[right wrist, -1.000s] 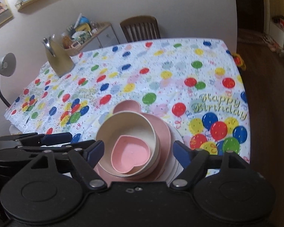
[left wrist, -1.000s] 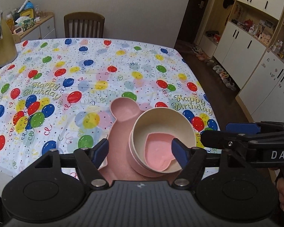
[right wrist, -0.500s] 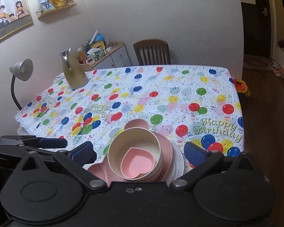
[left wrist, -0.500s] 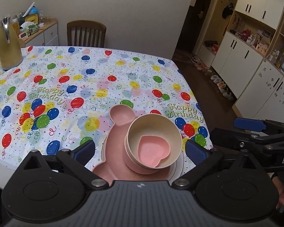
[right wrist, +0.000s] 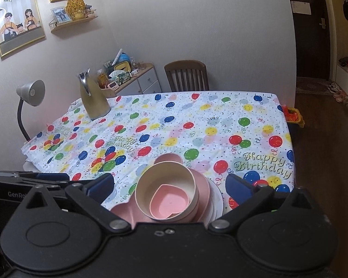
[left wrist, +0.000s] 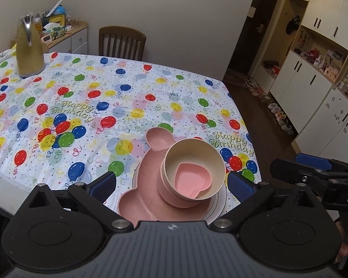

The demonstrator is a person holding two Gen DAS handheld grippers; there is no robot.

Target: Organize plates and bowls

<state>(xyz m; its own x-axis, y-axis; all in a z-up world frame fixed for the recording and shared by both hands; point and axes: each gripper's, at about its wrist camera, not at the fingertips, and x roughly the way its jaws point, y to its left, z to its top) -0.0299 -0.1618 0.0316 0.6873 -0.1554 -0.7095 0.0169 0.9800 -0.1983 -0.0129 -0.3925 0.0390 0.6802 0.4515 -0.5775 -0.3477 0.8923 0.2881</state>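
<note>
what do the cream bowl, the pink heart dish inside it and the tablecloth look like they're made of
Cream bowl: probably matte plastic or a fibre composite; thick rim, flat colour, no glaze shine.
Pink heart dish: seemingly the same matte moulded material, with soft rounded edges.
Tablecloth: likely thin plastic sheeting; it is glossy, printed and shows shallow creases.

Left gripper [left wrist: 171,183]: black body, ribbed grey top plate with a small pale logo, two round side housings, silver pivot screws, blue fingers [left wrist: 103,185]. Right gripper [right wrist: 170,184]: same build, smooth black top with two small screws, blue fingers [right wrist: 239,186]. White lettering on each gripper's side, partly cut off.
</note>
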